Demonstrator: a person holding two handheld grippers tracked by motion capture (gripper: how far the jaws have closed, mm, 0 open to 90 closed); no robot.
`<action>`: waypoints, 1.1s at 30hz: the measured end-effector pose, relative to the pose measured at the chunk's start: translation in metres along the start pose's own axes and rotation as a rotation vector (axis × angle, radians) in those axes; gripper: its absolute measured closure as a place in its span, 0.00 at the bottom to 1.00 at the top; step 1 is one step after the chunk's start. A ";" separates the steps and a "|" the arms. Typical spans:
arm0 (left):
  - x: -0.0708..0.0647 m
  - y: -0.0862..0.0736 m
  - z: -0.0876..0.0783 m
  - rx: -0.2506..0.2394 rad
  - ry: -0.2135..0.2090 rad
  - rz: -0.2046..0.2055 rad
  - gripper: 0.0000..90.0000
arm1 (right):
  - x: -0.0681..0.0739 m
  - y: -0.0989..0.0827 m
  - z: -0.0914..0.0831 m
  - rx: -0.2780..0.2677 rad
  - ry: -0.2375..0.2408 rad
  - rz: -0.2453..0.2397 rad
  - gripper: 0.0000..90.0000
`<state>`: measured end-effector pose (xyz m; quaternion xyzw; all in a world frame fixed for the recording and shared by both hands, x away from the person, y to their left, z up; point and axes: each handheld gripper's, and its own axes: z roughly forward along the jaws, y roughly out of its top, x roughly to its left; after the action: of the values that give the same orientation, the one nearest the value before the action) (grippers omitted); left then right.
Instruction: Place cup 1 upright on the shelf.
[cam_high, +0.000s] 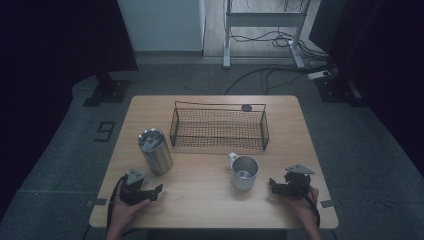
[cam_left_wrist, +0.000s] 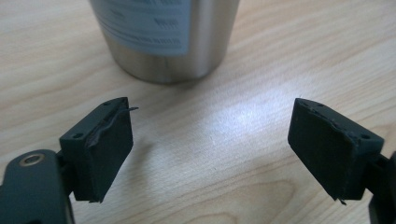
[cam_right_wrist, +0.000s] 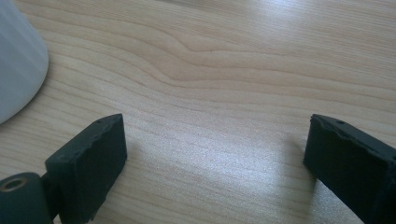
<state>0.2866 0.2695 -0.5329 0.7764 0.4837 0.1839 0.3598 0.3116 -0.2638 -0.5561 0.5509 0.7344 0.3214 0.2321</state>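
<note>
A steel tumbler with a lid stands on the left of the wooden table. My left gripper lies just in front of it near the table's front edge, jaws pointing right. In the left gripper view the tumbler's base stands just ahead of the open left gripper, which has only bare wood between its pads. A metal mug stands right of centre. My right gripper rests to the mug's right and points at it. In the right gripper view the right gripper is open and empty, with the mug at the left edge.
A black wire basket stands at the back middle of the table, with a small dark round object behind it. Bare wood lies between the two grippers. Beyond the table are a desk frame and cables on the floor.
</note>
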 end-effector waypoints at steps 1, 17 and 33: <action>0.000 0.001 -0.002 -0.008 -0.008 -0.006 0.16 | 0.000 0.000 0.000 0.000 0.000 0.000 0.06; -0.004 0.008 -0.011 -0.045 0.017 -0.031 0.12 | 0.000 -0.001 -0.001 -0.002 -0.005 0.004 0.07; 0.005 0.033 -0.033 -0.129 0.006 -0.026 0.09 | 0.000 -0.001 -0.001 -0.004 -0.006 0.005 0.08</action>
<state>0.2884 0.2778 -0.4869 0.7447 0.4820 0.2122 0.4100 0.3104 -0.2641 -0.5560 0.5531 0.7319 0.3215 0.2346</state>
